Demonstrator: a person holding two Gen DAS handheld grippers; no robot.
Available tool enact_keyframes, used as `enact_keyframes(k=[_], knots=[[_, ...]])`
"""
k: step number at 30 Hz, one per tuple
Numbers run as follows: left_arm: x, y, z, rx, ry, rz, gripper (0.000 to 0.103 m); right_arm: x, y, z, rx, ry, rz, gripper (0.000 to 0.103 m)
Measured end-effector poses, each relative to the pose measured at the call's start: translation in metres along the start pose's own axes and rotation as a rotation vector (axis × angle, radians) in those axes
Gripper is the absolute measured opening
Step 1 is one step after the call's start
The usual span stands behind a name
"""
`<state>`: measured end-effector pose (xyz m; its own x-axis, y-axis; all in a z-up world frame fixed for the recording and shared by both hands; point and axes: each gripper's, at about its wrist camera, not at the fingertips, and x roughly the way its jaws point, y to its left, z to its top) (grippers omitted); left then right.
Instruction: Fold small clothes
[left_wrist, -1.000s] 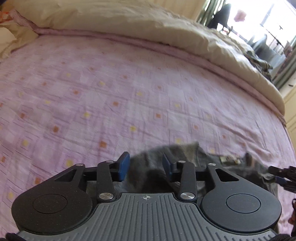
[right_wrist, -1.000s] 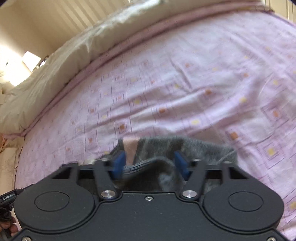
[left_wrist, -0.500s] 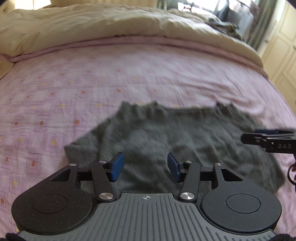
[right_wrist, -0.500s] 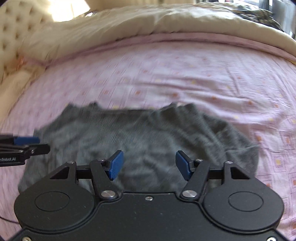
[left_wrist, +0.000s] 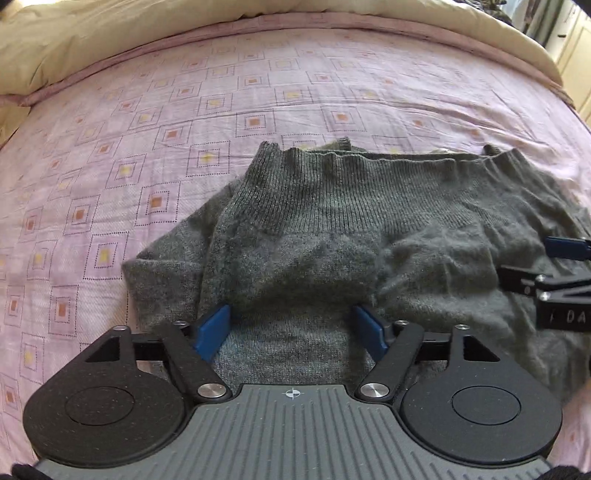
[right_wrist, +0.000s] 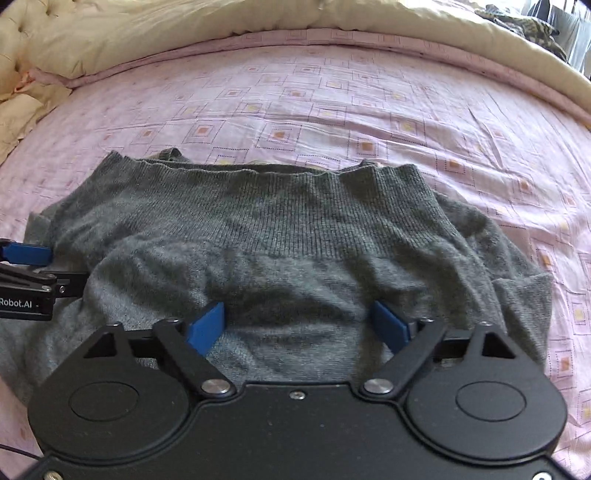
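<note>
Hand-held gripper (left_wrist: 290, 330) above rumpled grey sweater (left_wrist: 332, 229).

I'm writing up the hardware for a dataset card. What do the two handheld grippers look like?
Both share one build: matte black linkage arms with silver pivot screws, two round black discs, and blue finger pads. The left gripper has a grey ribbed plate with a small crosshair mark; the right gripper has a plain black plate. White lettering ending "Robot.AI" shows on the left one's side. A thin dark cable runs at the right view's lower left corner.

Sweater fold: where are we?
Done: grey sweater lies on the pink bedsheet, near part folded up so the ribbed hem is at the far edge. In hand: nothing; left gripper and right gripper open. Left: side flaps, final fold.
</note>
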<state>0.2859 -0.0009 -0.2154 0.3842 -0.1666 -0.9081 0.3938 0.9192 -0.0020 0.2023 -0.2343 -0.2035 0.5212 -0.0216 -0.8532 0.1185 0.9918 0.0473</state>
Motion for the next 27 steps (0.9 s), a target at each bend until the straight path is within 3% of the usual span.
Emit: enact_keyframes(k=[11,16,19,27], knots=[[0.008,-0.004,0.005,-0.011,0.028,0.011,0.092,0.007,0.002,0.003,0.007,0.007,0.002,0.103],[0.011,-0.007,0.006,-0.008,0.023,0.017,0.097,0.009,0.003,0.007,-0.012,0.024,0.006,0.103],[0.011,-0.006,0.006,-0.005,0.021,0.014,0.097,0.005,-0.004,0.013,-0.016,0.011,-0.013,0.092],[0.011,-0.006,0.004,-0.004,0.017,0.012,0.098,0.026,-0.072,0.056,0.133,0.103,-0.172,0.086]])
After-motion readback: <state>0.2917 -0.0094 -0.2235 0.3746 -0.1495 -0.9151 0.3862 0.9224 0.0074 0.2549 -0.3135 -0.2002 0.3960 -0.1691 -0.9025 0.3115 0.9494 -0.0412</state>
